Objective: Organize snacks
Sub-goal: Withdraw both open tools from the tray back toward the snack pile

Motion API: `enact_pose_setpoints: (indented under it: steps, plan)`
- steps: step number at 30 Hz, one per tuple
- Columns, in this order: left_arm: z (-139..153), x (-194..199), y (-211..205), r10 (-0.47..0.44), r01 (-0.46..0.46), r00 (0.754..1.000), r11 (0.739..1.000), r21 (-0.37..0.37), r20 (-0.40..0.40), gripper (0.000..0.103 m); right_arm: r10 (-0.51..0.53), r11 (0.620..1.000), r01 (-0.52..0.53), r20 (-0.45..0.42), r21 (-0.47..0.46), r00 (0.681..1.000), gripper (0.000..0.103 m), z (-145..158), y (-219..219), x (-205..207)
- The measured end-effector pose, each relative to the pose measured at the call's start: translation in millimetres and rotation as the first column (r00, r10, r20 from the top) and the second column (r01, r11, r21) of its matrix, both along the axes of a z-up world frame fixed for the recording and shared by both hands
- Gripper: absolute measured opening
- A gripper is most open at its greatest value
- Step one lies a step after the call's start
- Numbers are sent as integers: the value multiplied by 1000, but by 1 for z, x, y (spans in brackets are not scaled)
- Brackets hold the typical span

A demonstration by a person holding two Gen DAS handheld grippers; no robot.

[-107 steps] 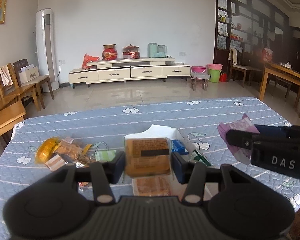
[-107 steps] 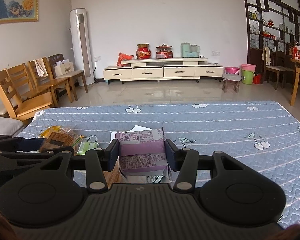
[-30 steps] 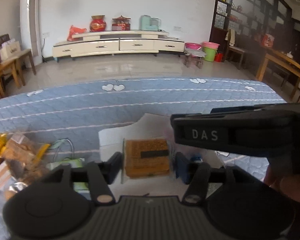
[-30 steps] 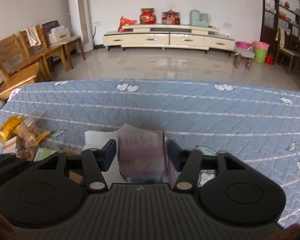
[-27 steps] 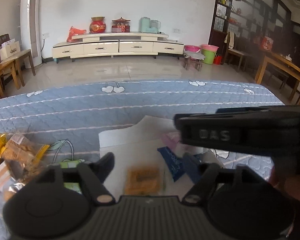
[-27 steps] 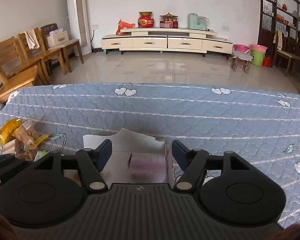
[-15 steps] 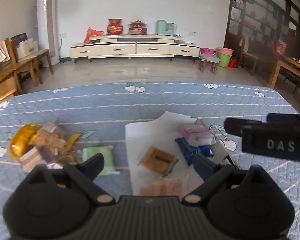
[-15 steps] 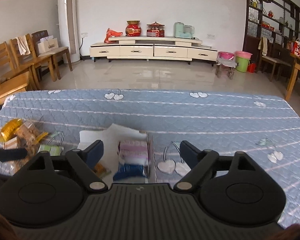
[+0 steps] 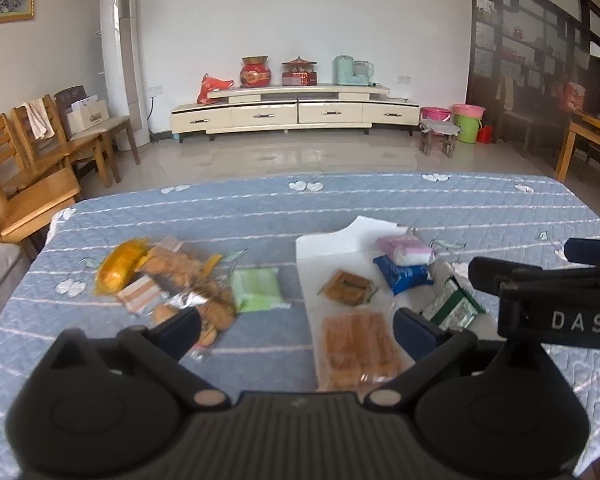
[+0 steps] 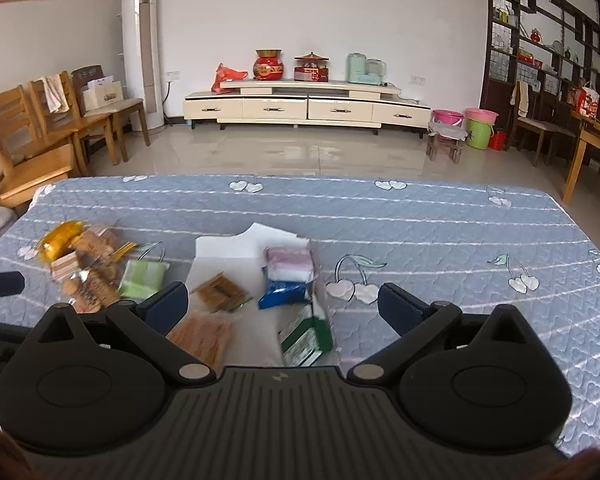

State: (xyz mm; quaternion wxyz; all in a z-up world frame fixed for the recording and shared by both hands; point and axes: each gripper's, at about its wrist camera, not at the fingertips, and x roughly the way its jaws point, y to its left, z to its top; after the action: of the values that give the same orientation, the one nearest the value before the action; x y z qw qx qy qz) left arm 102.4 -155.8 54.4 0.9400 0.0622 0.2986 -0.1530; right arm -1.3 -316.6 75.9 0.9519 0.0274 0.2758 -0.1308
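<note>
The white paper sheet point(image 9: 332, 242) on the quilted counter point(image 10: 440, 224) carries five packets, pink point(image 9: 405, 249), blue point(image 9: 403, 274), brown point(image 9: 349, 287), orange point(image 9: 360, 346) and green-white point(image 9: 453, 307), with a green packet point(image 9: 257, 289) and one mixed pile point(image 9: 168, 280) at nine o'clock, while left claw point(image 9: 296, 330) and right claw point(image 10: 283, 300) stand apart, empty.

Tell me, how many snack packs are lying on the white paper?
5: a pink pack at the back, a blue pack before it, a brown pack left, an orange pack nearest, a green-and-white pack on the paper's right edge.
</note>
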Motion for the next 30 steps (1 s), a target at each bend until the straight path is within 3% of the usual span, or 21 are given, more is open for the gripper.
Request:
enact_pose_setpoints:
  steps: [14, 30]
  plan:
    - [2, -18, 43, 77, -77, 997, 997, 15, 18, 101, 33, 999, -33, 14, 26, 999, 103, 0, 39, -21]
    - [-5, -18, 81, 153, -153, 988, 988, -13, 4, 101, 112, 993, -112, -1, 23, 994, 103, -4, 76, -15]
